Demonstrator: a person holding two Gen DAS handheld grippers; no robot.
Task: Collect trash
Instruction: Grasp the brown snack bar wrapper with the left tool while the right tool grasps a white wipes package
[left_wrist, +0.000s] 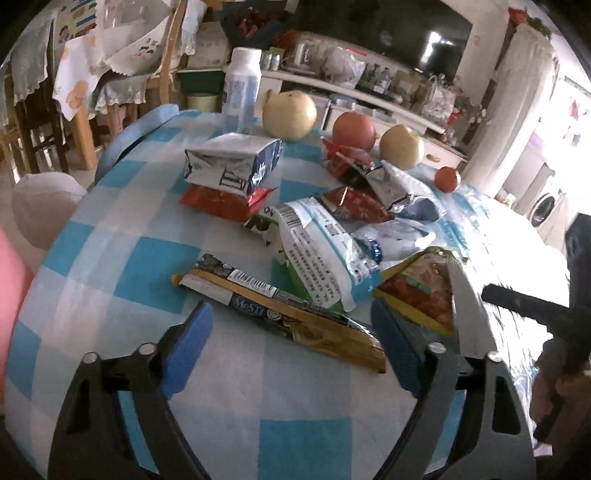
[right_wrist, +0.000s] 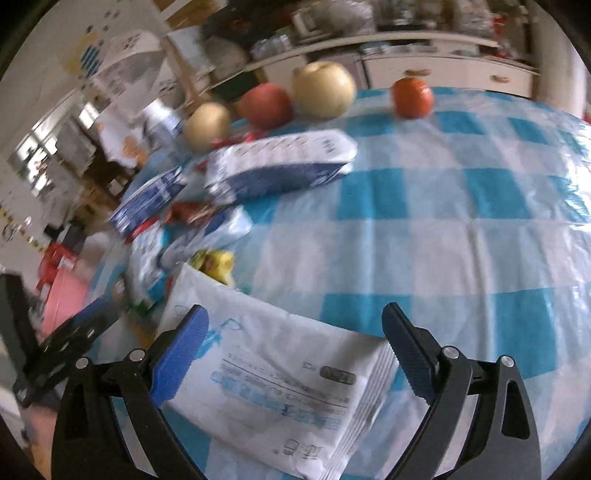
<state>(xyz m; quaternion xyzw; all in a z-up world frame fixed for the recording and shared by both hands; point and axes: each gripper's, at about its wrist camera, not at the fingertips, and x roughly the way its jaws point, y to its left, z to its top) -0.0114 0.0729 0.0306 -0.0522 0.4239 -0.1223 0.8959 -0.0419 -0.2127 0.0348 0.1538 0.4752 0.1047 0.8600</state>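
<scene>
Several empty snack wrappers lie on a blue-and-white checked tablecloth (left_wrist: 147, 273). In the left wrist view my left gripper (left_wrist: 291, 343) is open, its blue pads either side of a long dark-and-gold wrapper (left_wrist: 295, 317). Beyond it lie a white-and-blue wrapper (left_wrist: 317, 251), an orange-yellow packet (left_wrist: 421, 291), a silver bag (left_wrist: 232, 166) on a red packet (left_wrist: 221, 203), and more crumpled wrappers (left_wrist: 373, 192). In the right wrist view my right gripper (right_wrist: 295, 343) is open around a flat white-and-blue packet (right_wrist: 280, 387) that lies between its pads. A blue-and-white bag (right_wrist: 280, 166) lies further back.
Fruit stands at the table's far side: two pale pears (left_wrist: 290, 114) (left_wrist: 402, 146), a red apple (left_wrist: 352, 129) and a small orange (left_wrist: 447, 179). A white bottle (left_wrist: 240, 92) stands at the back left. Chairs and a cluttered sideboard (left_wrist: 369, 96) lie beyond.
</scene>
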